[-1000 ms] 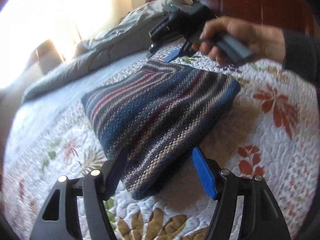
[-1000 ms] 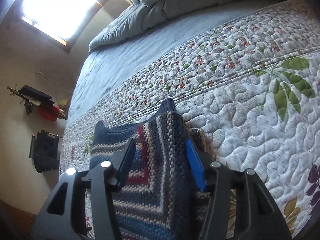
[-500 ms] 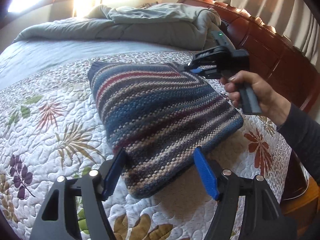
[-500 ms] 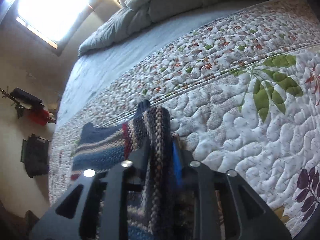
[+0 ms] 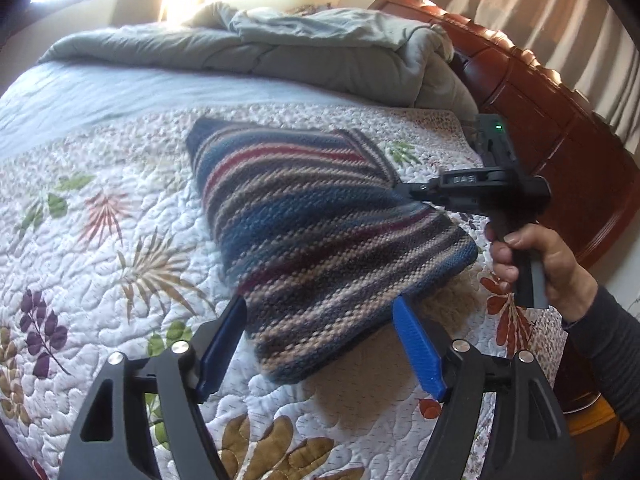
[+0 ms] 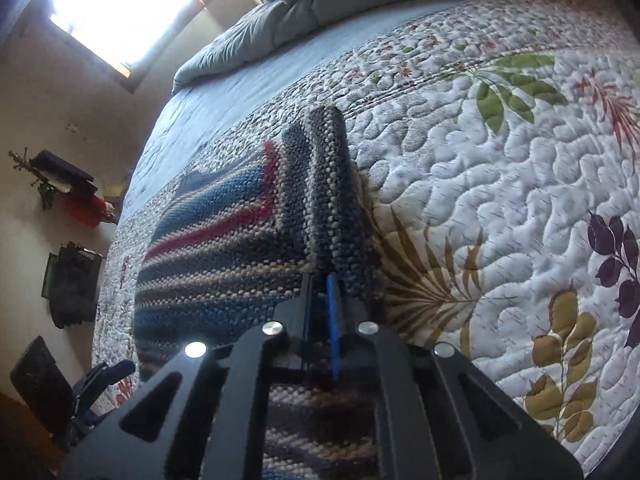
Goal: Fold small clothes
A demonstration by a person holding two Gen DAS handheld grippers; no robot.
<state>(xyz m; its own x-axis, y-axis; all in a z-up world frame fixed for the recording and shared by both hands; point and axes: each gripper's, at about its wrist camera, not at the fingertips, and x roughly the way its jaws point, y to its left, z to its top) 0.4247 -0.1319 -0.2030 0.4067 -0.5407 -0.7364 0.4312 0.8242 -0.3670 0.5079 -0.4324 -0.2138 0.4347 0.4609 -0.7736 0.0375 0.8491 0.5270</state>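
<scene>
Centrally, the striped knitted garment (image 5: 320,232) lay folded on the floral quilt (image 5: 100,216) of the bed, its near corner pointing toward my left tongs (image 5: 320,344). My left tongs had just been opening and hovered with their blue pads spread wide on either side of that near corner, not pressing on it. My right tongs (image 6: 322,320) had just been closing, and their pads stood clamped together on a raised fold of the garment's edge, which stood up as a narrow ridge in the right wrist view. Seen from the left wrist view, my right hand (image 5: 540,264) gripped the handle of the right tongs at the garment's far right edge, beside the wooden footboard (image 5: 560,128). A rumpled grey duvet (image 5: 280,48) lay bunched at the far end of the bed, well apart from the garment, with beige curtains (image 5: 520,8) hanging behind the woodwork.
</scene>
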